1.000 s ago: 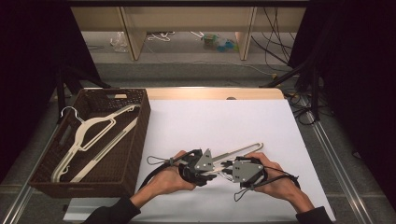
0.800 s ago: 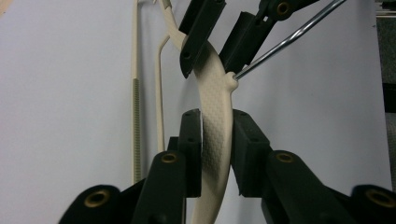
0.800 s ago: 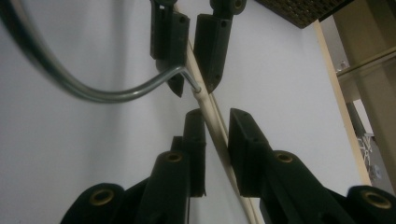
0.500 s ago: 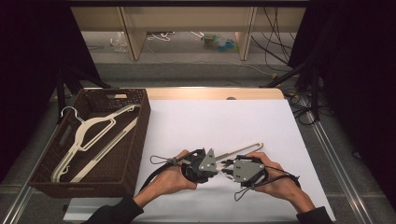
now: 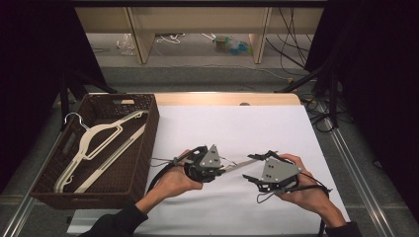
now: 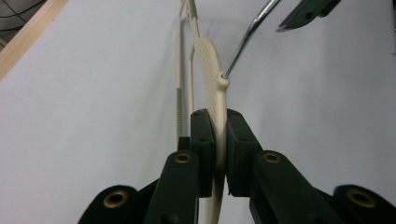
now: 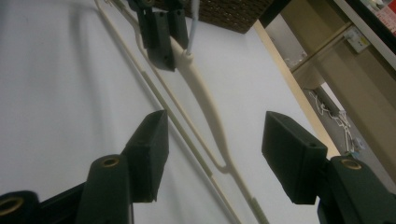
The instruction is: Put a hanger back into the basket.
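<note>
black grippers w/ grey 3-cornered plates, brass screws, black cables — dark sleeves.

We see cream plastic hanger with metal hook, held on edge above white table sheet, between our two hands. We note textured shoulder arm clamped in left gripper just below hook's base, thin lower bar running alongside. In right gripper view, hanger runs long and gently curved, free of the pads there.
</note>
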`<action>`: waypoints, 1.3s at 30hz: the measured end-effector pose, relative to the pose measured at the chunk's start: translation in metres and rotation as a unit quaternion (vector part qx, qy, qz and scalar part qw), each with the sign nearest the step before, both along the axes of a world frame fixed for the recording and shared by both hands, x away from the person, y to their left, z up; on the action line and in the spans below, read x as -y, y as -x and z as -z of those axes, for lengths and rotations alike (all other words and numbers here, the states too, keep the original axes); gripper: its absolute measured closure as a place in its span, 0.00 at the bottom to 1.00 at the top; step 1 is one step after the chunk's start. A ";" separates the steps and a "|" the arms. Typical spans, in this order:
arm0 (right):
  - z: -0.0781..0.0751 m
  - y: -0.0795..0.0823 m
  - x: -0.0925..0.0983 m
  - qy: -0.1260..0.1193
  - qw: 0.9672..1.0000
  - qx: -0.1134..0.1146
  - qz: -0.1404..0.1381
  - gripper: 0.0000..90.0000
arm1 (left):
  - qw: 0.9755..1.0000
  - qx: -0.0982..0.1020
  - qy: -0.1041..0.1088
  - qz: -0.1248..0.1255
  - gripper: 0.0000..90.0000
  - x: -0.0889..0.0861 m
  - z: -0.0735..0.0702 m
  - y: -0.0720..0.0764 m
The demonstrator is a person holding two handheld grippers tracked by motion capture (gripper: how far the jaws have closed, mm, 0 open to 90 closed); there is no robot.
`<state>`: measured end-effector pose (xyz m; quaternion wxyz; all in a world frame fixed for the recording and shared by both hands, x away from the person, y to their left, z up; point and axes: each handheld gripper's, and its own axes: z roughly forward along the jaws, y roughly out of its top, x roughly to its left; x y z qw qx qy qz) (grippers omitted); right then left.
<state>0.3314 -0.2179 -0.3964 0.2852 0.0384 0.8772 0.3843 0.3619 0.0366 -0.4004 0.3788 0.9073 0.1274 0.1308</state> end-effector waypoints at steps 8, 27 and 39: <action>0.000 0.009 0.008 -0.004 1.000 -0.006 0.021 0.46 | 0.998 -0.038 0.036 -0.028 0.95 -0.013 -0.004 -0.010; 0.006 0.030 0.022 -0.045 0.997 -0.030 0.058 0.39 | 0.986 -0.091 0.124 -0.066 0.95 -0.049 -0.027 -0.021; 0.016 0.042 0.025 -0.052 0.995 -0.049 0.064 0.34 | 0.968 -0.102 0.210 -0.092 0.95 -0.097 -0.066 -0.015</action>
